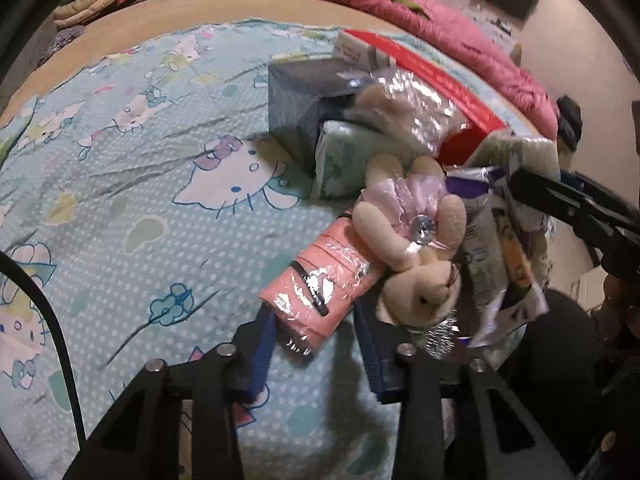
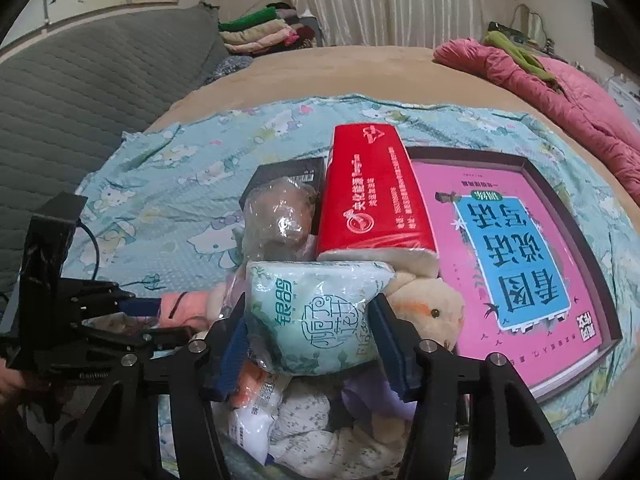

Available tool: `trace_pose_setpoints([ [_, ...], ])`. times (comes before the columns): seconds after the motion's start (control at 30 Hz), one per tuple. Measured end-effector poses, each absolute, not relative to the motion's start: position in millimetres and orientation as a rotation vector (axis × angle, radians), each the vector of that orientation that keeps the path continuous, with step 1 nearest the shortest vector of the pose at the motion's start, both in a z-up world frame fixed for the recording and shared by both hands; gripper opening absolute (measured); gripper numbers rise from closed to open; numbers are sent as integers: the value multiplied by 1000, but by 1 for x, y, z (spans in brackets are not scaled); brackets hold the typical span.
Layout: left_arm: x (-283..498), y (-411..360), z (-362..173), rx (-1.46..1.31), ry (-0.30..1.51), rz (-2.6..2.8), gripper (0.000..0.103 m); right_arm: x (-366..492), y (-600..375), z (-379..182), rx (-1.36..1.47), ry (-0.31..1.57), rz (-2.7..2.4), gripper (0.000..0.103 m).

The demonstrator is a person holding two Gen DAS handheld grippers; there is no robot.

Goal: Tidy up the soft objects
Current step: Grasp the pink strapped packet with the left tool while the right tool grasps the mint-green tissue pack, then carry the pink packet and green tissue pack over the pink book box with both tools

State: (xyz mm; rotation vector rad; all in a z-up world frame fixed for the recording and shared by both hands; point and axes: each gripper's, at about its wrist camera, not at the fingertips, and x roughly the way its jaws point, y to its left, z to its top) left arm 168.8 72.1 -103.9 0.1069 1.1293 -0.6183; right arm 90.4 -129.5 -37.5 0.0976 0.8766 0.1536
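Observation:
My left gripper (image 1: pixel 316 320) has its blue pads pressed on the lower end of a pink pack in clear wrap (image 1: pixel 320 288), which lies on the bed. A beige plush bear in a pink dress (image 1: pixel 408 240) rests across that pack's upper right. In the right wrist view my right gripper (image 2: pixel 312 312) is shut on a pale green tissue pack (image 2: pixel 316 312), pads on both sides. A cream plush chick (image 2: pixel 432 308) lies just right of it. The left gripper (image 2: pixel 172 320) shows at the left with the pink pack (image 2: pixel 184 304). The right gripper (image 1: pixel 520 184) reaches in among wrapped packets.
On the cat-print blanket (image 1: pixel 140 160) stand a red tissue pack (image 2: pixel 376 200), a dark box (image 2: pixel 288 176), a bagged plush (image 2: pixel 280 220) and a pink book box (image 2: pixel 520 264). A pink quilt (image 2: pixel 580 92) lies far right, a grey padded cushion (image 2: pixel 80 100) left, folded clothes (image 2: pixel 260 28) behind.

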Motion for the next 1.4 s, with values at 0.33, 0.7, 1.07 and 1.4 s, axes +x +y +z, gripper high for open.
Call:
trace_pose_setpoints([
  [0.33,138,79,-80,43,1070,-560,22,75,-144,-13,106,798,168,57],
  [0.7,111,97,-52,-93,1012,-388,18,66,-147,0,116,748,197,56],
  [1.07,93,82,-3,-63,911,-375,18,55,-158,18,131,694,200,56],
  [1.4,83,37,32,-14,849,-426,18,40,-184,32,164,650,169,56],
])
